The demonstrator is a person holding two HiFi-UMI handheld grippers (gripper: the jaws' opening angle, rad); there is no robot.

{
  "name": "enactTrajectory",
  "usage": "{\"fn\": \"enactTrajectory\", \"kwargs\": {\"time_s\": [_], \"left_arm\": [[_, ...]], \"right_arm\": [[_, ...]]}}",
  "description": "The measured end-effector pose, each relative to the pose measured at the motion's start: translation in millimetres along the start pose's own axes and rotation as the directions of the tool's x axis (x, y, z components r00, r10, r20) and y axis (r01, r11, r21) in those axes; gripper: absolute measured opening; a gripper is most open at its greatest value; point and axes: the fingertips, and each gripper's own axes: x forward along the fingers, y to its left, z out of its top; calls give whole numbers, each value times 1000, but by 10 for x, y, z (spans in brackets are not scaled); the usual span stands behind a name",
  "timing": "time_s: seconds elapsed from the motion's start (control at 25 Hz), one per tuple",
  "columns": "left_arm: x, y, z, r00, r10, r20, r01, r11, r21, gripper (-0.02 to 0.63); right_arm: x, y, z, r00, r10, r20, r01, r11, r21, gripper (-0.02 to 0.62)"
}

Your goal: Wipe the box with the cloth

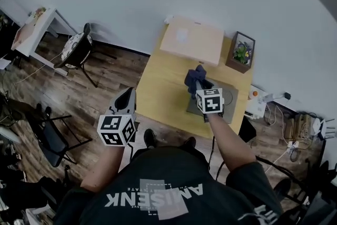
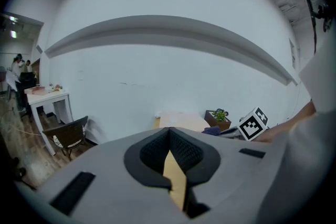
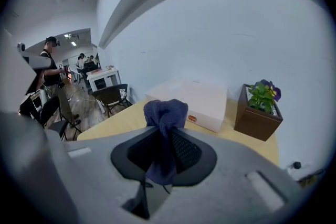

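Your right arm reaches forward over the desk, forearm bare, and the right hand-held gripper is clamped on the cloth. It's a dark blue, soft, nubby cloth, bunched into a knot above the ribbed black pads, with a tail hanging down between them. It hangs over the middle of the desk, short of the box and not touching it. The box is flat, pale, rectangular and smooth-sided, with a small orange label on its near face. It lies at the far end of the yellow desk, by the wall.

Your left arm is bent and held low, off the desk's near-left edge, over the wooden floor. The left hand-held gripper has its jaws together and carries nothing.

Beside the box stands a dark wooden planter with green leaves and purple flowers.
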Motion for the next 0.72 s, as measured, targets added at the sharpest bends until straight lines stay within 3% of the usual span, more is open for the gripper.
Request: {"fn": "enactTrajectory", "kwargs": {"time_s": [0.24,0.72], "left_arm": [[-108,73,-114,999,42,-20,-42,999,-7,2],[-51,-164,-157,999,-5,-50,6,1000,6,2]], "right_arm": [[292,-38,-219,996,-39,-81,34,997,-67,64],[173,-463,-504,981,-129,-145,130,992,-6,64]]}}
